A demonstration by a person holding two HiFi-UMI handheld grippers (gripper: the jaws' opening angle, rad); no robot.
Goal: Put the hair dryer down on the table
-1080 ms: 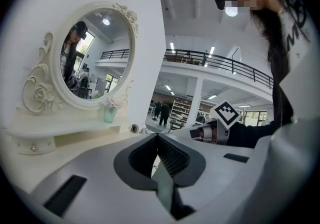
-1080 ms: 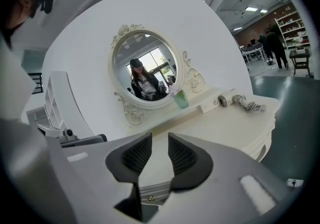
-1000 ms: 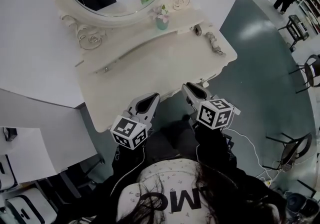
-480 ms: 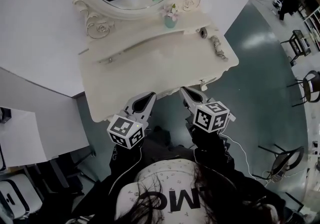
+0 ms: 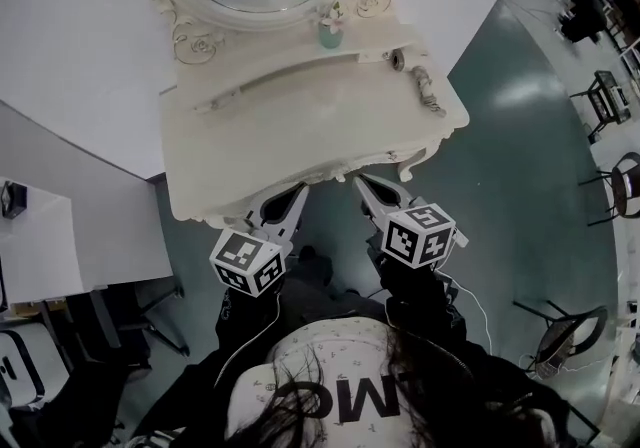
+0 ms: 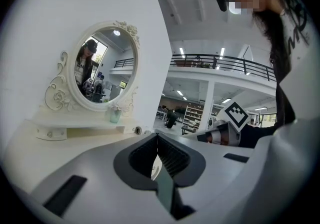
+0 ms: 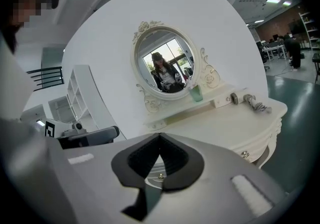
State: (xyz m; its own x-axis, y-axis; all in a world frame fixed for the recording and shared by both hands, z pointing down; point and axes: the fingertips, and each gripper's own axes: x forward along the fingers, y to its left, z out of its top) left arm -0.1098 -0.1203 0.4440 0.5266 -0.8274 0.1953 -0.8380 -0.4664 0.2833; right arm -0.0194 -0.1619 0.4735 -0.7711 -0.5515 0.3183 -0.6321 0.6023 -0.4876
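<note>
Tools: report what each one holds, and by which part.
Nothing is held: the left tool and the right tool are both shut on nothing.

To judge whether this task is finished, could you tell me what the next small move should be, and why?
Probably just hold both grippers back near the front edge of the dressing table. What looks like the hair dryer already lies on its right end, and the left gripper and right gripper are both shut with nothing between their jaws.
</note>
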